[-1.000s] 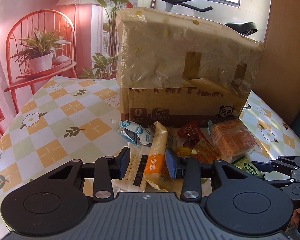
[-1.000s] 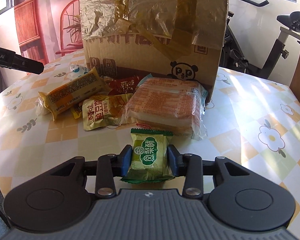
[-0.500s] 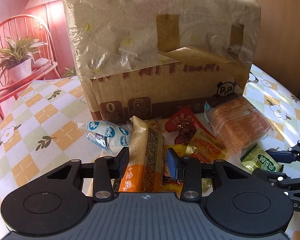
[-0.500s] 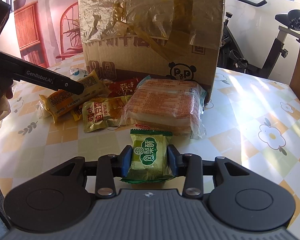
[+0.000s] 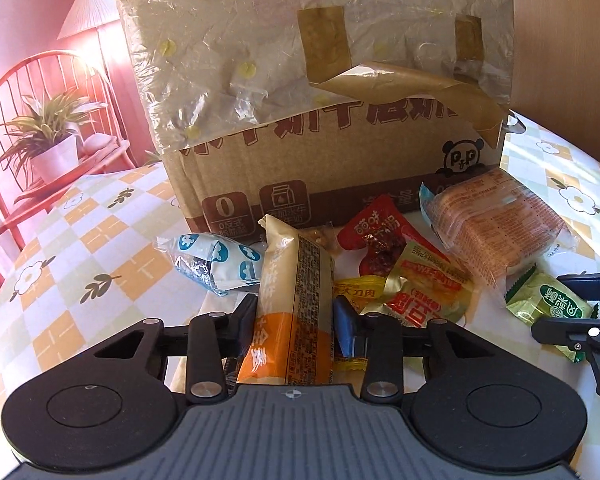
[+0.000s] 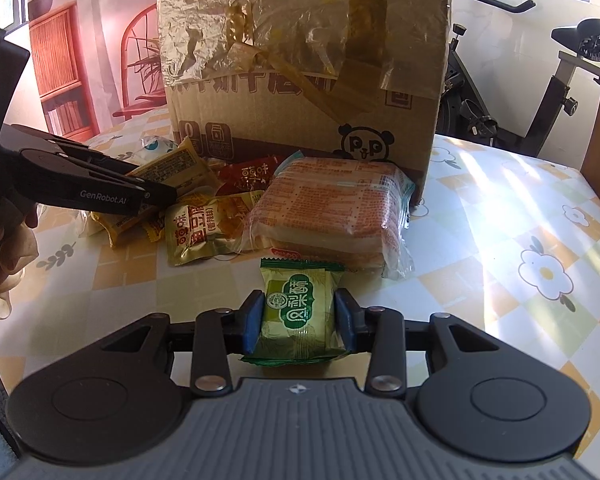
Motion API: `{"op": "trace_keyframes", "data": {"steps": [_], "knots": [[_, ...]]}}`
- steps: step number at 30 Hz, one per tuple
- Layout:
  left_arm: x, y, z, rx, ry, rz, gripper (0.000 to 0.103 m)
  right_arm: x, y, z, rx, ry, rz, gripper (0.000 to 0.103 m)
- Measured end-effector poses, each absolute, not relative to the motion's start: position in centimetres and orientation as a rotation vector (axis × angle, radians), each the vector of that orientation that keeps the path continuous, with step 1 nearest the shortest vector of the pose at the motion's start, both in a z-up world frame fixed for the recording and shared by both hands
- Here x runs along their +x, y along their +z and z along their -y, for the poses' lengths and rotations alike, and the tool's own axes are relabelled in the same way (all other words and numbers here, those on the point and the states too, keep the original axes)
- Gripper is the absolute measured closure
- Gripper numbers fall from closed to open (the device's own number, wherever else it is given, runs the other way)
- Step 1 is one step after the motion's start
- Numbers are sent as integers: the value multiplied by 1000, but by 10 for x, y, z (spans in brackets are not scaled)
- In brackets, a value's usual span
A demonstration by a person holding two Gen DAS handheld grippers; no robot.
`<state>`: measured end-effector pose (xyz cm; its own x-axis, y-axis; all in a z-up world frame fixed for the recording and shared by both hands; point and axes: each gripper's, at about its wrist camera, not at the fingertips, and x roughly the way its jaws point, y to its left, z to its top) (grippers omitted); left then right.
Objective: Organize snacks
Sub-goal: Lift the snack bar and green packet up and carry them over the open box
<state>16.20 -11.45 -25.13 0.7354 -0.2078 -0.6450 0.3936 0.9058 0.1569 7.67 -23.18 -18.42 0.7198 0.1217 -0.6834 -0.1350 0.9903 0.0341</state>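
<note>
Fingers of the left hand-held gripper (image 5: 294, 318) are straddling the long cream-and-orange snack bar (image 5: 294, 304) lengthwise, while the right hand-held gripper (image 6: 299, 320) is pinching the green square pastry packet (image 6: 298, 312).

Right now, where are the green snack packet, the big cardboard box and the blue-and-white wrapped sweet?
green snack packet (image 6: 298, 312), right wrist view, on its printed front.
cardboard box (image 5: 340, 160), left wrist view, on its front wall.
blue-and-white wrapped sweet (image 5: 216, 258), left wrist view, mid-wrapper.
</note>
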Motion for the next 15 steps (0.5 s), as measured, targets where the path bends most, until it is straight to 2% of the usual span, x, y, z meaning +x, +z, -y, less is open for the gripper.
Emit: {"op": "trace_keyframes", "data": {"steps": [15], "knots": [[126,-205,87,112,-317,-601,60,78,-182,230,-19,147,-766,63]]}}
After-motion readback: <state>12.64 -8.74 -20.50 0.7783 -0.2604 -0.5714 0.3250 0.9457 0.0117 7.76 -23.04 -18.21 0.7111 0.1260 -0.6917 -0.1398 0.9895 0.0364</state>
